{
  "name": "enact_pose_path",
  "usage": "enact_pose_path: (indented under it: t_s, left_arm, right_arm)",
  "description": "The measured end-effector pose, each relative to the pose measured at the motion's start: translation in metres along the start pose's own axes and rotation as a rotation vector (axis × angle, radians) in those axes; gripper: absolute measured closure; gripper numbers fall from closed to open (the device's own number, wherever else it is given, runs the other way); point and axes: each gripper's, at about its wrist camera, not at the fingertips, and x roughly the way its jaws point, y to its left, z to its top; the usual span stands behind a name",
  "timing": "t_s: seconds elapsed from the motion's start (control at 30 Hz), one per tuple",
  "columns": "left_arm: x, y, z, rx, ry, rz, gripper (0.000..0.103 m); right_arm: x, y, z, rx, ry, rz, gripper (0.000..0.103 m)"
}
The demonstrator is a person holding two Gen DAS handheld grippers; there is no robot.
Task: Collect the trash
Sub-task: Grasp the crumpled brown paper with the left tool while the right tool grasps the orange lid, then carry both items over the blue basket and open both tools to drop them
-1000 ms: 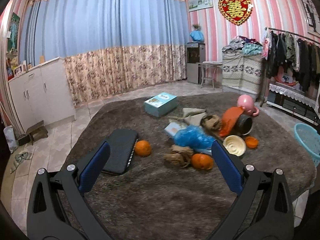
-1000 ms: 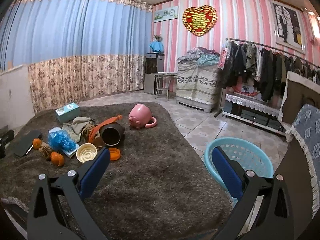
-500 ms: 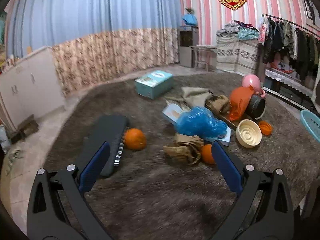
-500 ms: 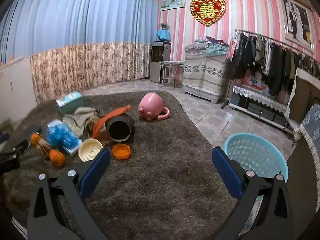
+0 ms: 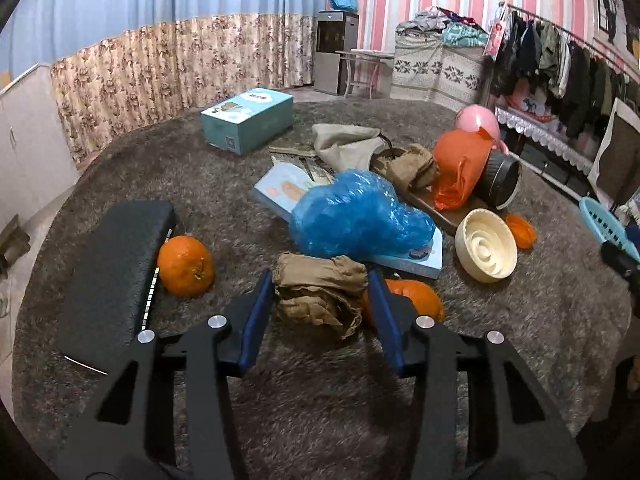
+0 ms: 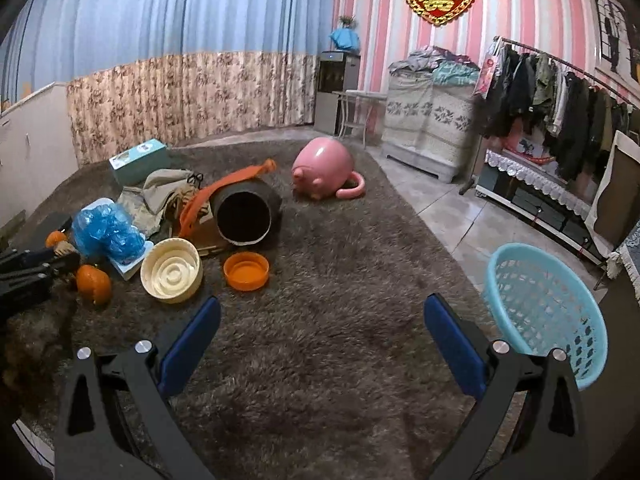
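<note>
A crumpled brown paper wad point(image 5: 320, 294) lies on the grey shag rug point(image 5: 320, 408). My left gripper point(image 5: 321, 280) has its blue pads on either side of the wad, closed in to its sides. Behind it lie a blue plastic bag point(image 5: 356, 216), another brown paper wad point(image 5: 408, 164) and an orange plastic bag point(image 5: 460, 168). My right gripper point(image 6: 320, 312) is open and empty over bare rug. A light blue mesh basket point(image 6: 544, 312) stands to its right on the floor.
Two oranges point(image 5: 185, 266) point(image 5: 416, 296), a black keyboard point(image 5: 112, 276), a cream bowl point(image 5: 486, 244), an orange lid point(image 6: 245, 270), a black pot point(image 6: 244, 216), a pink pig mug point(image 6: 324, 168), a teal box point(image 5: 248, 120) and a book point(image 5: 288, 186) lie on the rug.
My left gripper moved forward and down to the brown paper wad and its jaws narrowed around it. My right gripper dipped slightly toward the rug and stayed open.
</note>
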Motion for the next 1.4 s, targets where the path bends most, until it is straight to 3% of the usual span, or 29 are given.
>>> enact_pose_path:
  t_s: [0.3,0.37,0.53,0.63,0.73,0.77,0.9,1.03,1.27,1.4]
  left_arm:
    - [-0.043,0.039,0.024,-0.004,-0.144,0.174,0.056]
    - [-0.045,0.047,0.029,-0.010,-0.153,0.197,0.056]
    - [-0.043,0.071,0.039,-0.061,-0.152,0.221,0.056]
    - [-0.040,0.079,0.044,-0.086,-0.146,0.225,0.056]
    - [-0.036,0.075,0.044,-0.093,-0.142,0.227,0.056]
    - [-0.035,0.072,0.045,-0.090,-0.141,0.230,0.056]
    - [-0.041,0.053,0.047,-0.073,-0.150,0.206,0.056]
    - [-0.053,0.010,0.053,-0.013,-0.189,0.161,0.056]
    - [-0.068,-0.080,0.075,0.067,-0.238,0.002,0.056]
    - [-0.078,-0.132,0.087,0.109,-0.290,-0.083,0.056]
  right_arm:
    - [0.047,0.025,0.008,-0.039,0.090,0.073,0.007]
    - [0.065,0.026,0.012,-0.025,0.145,0.120,0.018]
    - [0.089,0.033,0.016,-0.006,0.200,0.175,0.026]
    - [0.102,0.041,0.015,-0.022,0.225,0.184,0.047]
    - [0.108,0.050,0.014,-0.034,0.231,0.203,0.062]
    - [0.106,0.048,0.015,-0.029,0.224,0.210,0.063]
    - [0.077,0.027,0.020,0.028,0.163,0.217,0.063]
    - [0.034,-0.012,0.029,0.075,0.088,0.154,0.063]
    - [-0.043,-0.106,0.045,0.182,-0.057,-0.051,0.063]
    - [-0.062,-0.154,0.040,0.232,-0.102,-0.157,0.063]
